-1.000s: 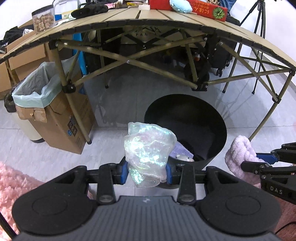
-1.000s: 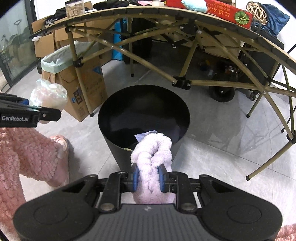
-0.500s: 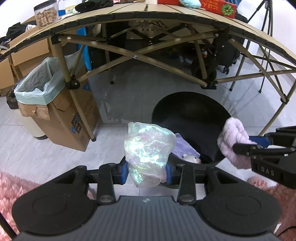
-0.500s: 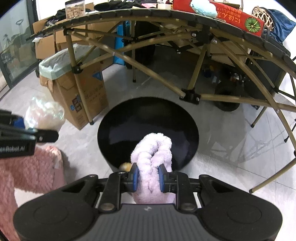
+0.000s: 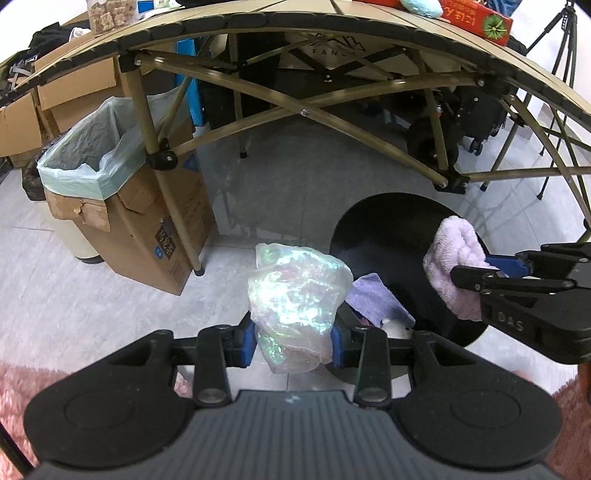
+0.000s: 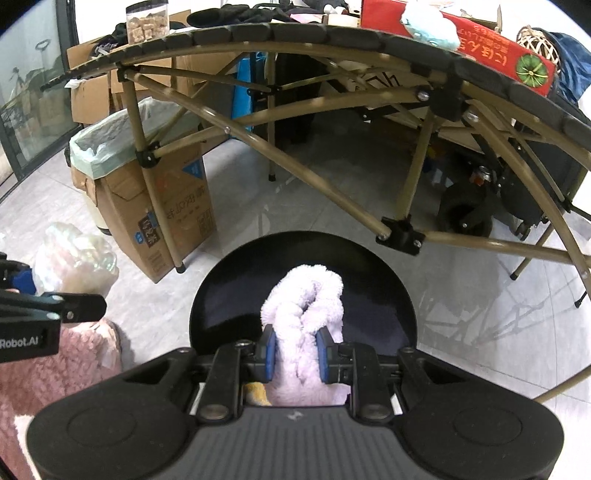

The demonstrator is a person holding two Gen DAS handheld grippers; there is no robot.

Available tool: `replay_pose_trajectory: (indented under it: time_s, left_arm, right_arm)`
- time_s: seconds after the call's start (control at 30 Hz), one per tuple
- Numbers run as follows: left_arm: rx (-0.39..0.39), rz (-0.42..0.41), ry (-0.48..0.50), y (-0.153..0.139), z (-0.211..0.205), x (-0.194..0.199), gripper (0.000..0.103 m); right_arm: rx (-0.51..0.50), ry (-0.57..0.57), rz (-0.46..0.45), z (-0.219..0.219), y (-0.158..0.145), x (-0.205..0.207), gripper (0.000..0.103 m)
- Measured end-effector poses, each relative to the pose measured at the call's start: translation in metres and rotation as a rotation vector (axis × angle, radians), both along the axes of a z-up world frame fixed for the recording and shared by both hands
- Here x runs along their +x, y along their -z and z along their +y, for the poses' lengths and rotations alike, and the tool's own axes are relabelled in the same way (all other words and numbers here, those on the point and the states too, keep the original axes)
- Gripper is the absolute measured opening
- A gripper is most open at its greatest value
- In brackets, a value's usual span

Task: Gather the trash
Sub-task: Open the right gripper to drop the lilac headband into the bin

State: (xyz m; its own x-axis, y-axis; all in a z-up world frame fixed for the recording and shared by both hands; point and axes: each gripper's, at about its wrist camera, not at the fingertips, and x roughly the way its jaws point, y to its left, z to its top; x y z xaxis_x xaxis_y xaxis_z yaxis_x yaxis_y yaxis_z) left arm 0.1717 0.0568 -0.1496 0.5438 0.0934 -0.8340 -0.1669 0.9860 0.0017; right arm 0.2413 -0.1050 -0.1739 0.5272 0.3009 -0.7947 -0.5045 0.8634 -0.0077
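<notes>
Right tool [image 6: 294,354] clamped on fluffy lilac cloth [image 6: 303,306], held directly over black bin [image 6: 391,280], apparently for the drop; left tool [image 5: 291,341] grips iridescent wrapper [image 5: 295,291] just short of the rim, w/ folding surface [image 5: 258,22] beyond.

The bin [image 6: 303,273] stands on the floor in front of the folding surface [image 6: 332,37]. The cardboard box [image 5: 147,229] with a bag in it stands left of the bin, by a leg of the surface. A cloth [image 5: 373,299] lies inside the bin. Above the bin's opening hangs the towel [image 6: 306,306] in the right tool [image 6: 295,350]. The crinkly wrap [image 5: 295,291] in the left tool [image 5: 293,341] is over the bin's near left rim
</notes>
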Motion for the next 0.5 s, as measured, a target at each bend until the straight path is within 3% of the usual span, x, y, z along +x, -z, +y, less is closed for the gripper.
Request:
replay_pose_trajectory:
  time_s: [0.3,0.5]
  left_arm:
    - [-0.003,0.012,-0.017,0.001,0.005,0.012,0.038]
    - [-0.011,0.034,-0.027,0.005,0.01,0.013,0.038]
  right_arm:
    - [-0.026,0.004,0.055,0.021,0.02,0.032,0.021]
    - [-0.067,0.034,0.181,0.027,0.042,0.055,0.021]
